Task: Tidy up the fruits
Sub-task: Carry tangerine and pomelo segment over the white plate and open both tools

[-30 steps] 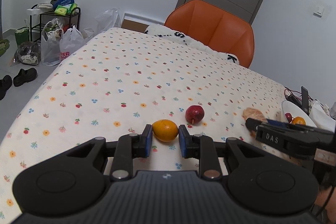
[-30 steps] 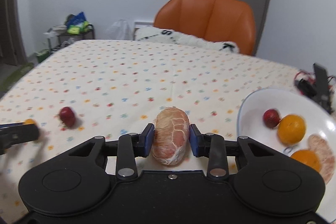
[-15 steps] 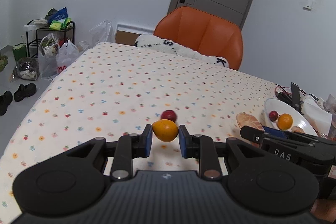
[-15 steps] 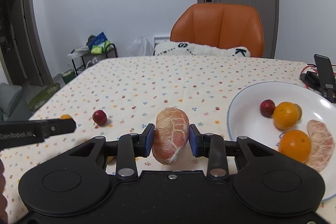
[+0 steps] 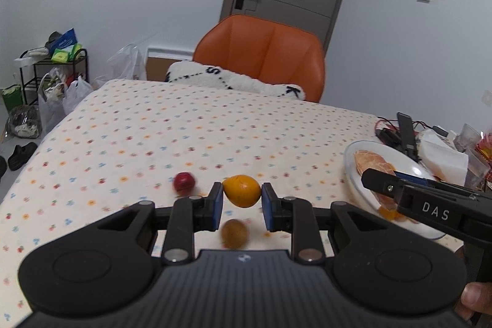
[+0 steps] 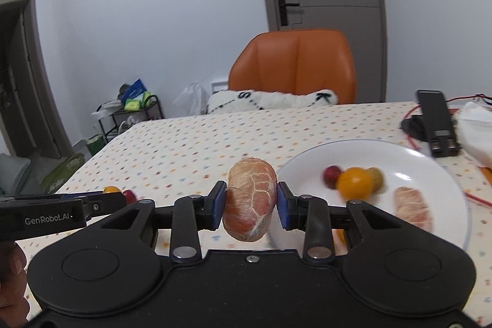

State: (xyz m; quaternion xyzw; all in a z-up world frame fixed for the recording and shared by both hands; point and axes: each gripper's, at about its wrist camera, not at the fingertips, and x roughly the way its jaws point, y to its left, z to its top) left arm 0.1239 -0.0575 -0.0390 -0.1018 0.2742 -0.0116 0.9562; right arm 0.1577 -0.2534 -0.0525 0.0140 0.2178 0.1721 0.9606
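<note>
**Both claws loaded, plate part-filled, two fruits left on the cloth**

Left gripper (image 5: pixel 242 199): jaws closed on a small orange citrus (image 5: pixel 241 190), pinched at its two ends, carried clear of the table. Below it, between the fingers, a blurred brown fruit, likely a kiwi (image 5: pixel 234 232), lies on the flowered tablecloth (image 5: pixel 190 131). Just left of the left finger tip, a small red fruit (image 5: pixel 184 181) also rests on the cloth.

Right gripper (image 6: pixel 249 202): jaws clamped on a peeled pomelo segment (image 6: pixel 249 199), upright between the pads, its lower end hanging under them. It sits at the near-left rim of the white plate (image 6: pixel 409 156), not yet over the middle.

Plate contents, ahead and right of the right claw: one red fruit (image 6: pixel 331 174), one orange (image 6: pixel 354 183) with a greenish-brown fruit just behind it, one more pomelo segment (image 6: pixel 412 206). A further orange piece shows at the near rim, partly hidden by the finger.

Judgement: well along, not done. Several fruits are already plated; two are in transit. Left to do: set down the pomelo segment, then the citrus, then fetch the red fruit and the kiwi from the cloth. Nothing else loose is visible on the cloth, though the near edge is hidden by the gripper bodies.
</note>
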